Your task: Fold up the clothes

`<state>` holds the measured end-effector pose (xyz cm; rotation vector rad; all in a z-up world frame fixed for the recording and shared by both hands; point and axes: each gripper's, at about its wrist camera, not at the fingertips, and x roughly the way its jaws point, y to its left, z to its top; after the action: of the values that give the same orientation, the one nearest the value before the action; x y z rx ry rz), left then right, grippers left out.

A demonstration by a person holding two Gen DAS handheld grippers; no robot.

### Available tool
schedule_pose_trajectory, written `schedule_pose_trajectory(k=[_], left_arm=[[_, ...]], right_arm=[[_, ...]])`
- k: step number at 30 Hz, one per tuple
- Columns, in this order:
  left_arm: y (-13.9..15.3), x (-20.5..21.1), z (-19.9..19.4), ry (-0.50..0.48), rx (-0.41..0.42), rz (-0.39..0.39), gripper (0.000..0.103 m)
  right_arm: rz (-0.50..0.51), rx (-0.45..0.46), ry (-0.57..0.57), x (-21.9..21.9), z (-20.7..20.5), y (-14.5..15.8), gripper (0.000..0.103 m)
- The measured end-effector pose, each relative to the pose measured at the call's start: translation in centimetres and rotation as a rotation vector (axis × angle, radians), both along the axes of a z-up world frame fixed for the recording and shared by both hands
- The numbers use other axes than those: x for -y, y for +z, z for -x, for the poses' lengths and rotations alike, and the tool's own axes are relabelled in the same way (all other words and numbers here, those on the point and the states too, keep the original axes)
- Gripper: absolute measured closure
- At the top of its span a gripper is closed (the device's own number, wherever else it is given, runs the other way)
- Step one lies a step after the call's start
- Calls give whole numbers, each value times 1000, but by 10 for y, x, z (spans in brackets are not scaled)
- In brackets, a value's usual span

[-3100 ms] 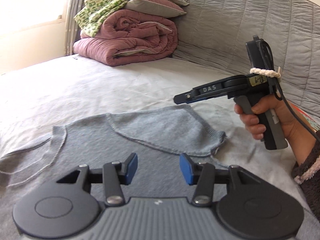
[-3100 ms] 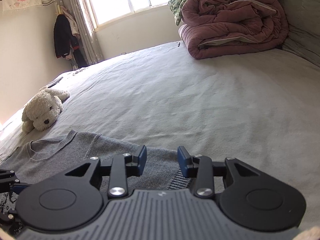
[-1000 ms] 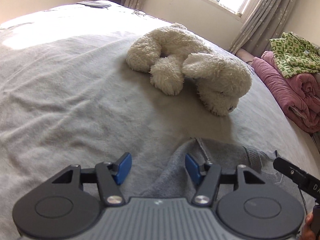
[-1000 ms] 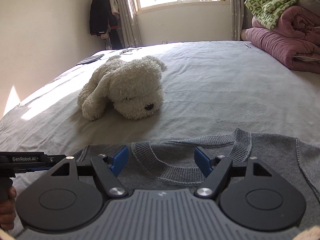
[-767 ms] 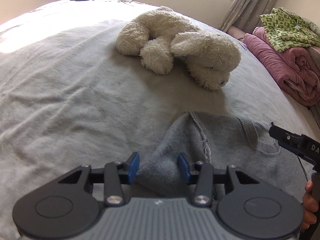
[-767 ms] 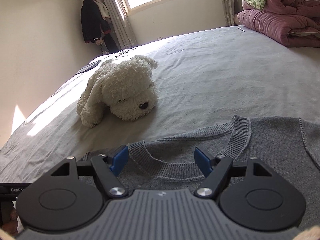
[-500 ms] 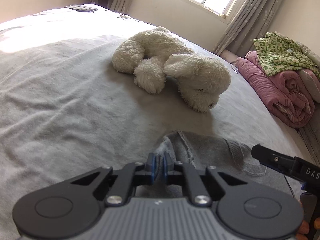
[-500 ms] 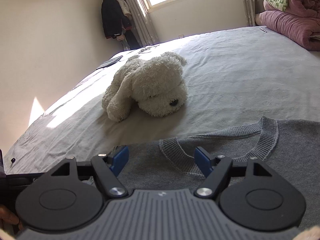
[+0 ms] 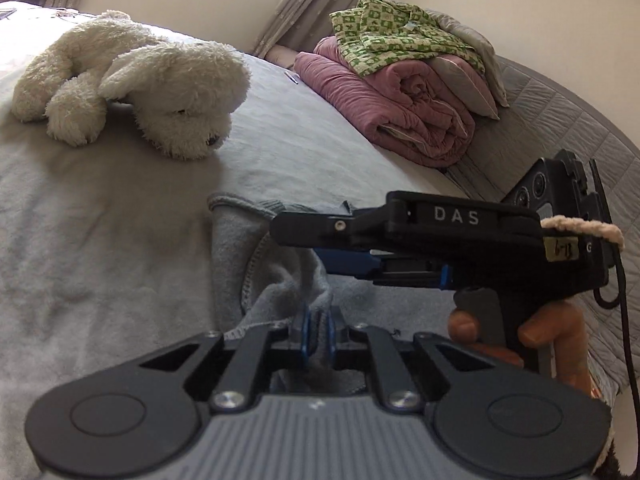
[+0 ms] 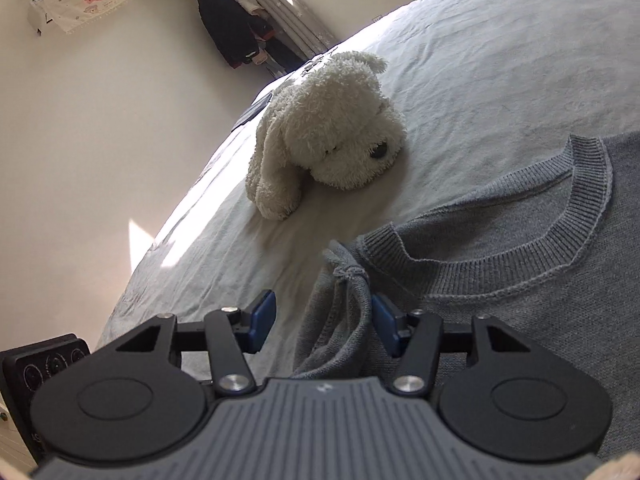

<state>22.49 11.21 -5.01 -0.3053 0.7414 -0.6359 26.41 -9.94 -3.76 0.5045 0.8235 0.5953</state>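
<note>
A grey knit sweater (image 10: 520, 280) lies on the bed, its ribbed collar (image 10: 580, 208) facing the pillow end. In the left wrist view my left gripper (image 9: 316, 334) is shut on a bunched fold of the sweater (image 9: 276, 280) at its shoulder, lifted off the sheet. My right gripper (image 10: 322, 322) stands open, with a raised fold of the sweater's shoulder between its blue pads (image 10: 264, 318). Seen from the left wrist, the right gripper (image 9: 316, 226) reaches in from the right, just above the lifted cloth, held by a hand (image 9: 532, 340).
A white plush dog (image 9: 132, 80) (image 10: 332, 128) lies on the grey bedsheet (image 9: 100, 240) beyond the sweater. A rolled pink quilt with a green garment (image 9: 396, 76) sits by the quilted headboard (image 9: 560, 120). Dark clothes (image 10: 236, 36) hang by the window.
My left gripper, which shut on the sweater's shoulder half a second ago, has lifted and swung it right. My right gripper has moved in over that same fold, still open.
</note>
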Motion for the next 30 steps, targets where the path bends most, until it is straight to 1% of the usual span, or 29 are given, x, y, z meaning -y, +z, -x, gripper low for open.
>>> schedule_pose_trajectory(k=[2,3,5,6,7,8,9,10,11,12,14,15,16,19,20,21,22,23,24,25,30], left_arm=[[1,5,1,-12,6,-22,90],[4,3,2,-10,14,-29,88],[11,-3,5,10,39,-45,82],[13,-10,7,40,54,-64,68],[16,-17,9,70,69,-84,50],[18,-24,10,101,84,-107,41],[17,-28,11,134,92,-158,34],[14,-31,10,140,87,-194,34],[10,-35,8,133,64,-210,34],[5,-40,5,122,31,-202,34],[-2,-45,3,93,-6,-154,36],[-5,-47,1,78,-25,-131,42],[-7,-46,2,61,-42,-117,54],[-8,-41,3,25,-68,-99,73],[-7,-40,4,27,-63,-100,76],[-5,-40,5,30,-57,-101,82],[-3,-41,6,43,-52,-99,91],[0,-43,7,61,-43,-103,95],[3,-45,8,78,-33,-106,99],[6,-47,9,97,-24,-111,99],[26,-60,20,254,17,-223,100]], right_arm=[[53,-24,-9,-3,-3,-9,62],[82,-17,-11,-5,-3,-11,74],[141,5,-12,-9,0,-10,85],[150,10,-9,-9,0,-10,87],[156,14,-7,-10,1,-10,87],[156,14,-6,-9,1,-10,87],[153,13,-7,-8,1,-10,87],[149,12,-8,-7,0,-10,87],[146,10,-9,-5,0,-10,87],[143,9,-9,-4,-1,-10,87],[139,10,-15,-3,-1,-10,87],[138,11,-18,-2,-2,-9,86],[139,14,-20,-2,-1,-9,87],[145,18,-24,-3,-2,-7,87],[146,19,-25,-3,-2,-7,87],[147,18,-23,-3,-2,-7,87],[146,16,-23,-4,-3,-6,86],[141,13,-24,-3,-3,-5,85],[132,12,-26,-2,-3,-4,79],[114,14,-31,1,-1,-2,76],[72,47,-31,3,2,7,75]])
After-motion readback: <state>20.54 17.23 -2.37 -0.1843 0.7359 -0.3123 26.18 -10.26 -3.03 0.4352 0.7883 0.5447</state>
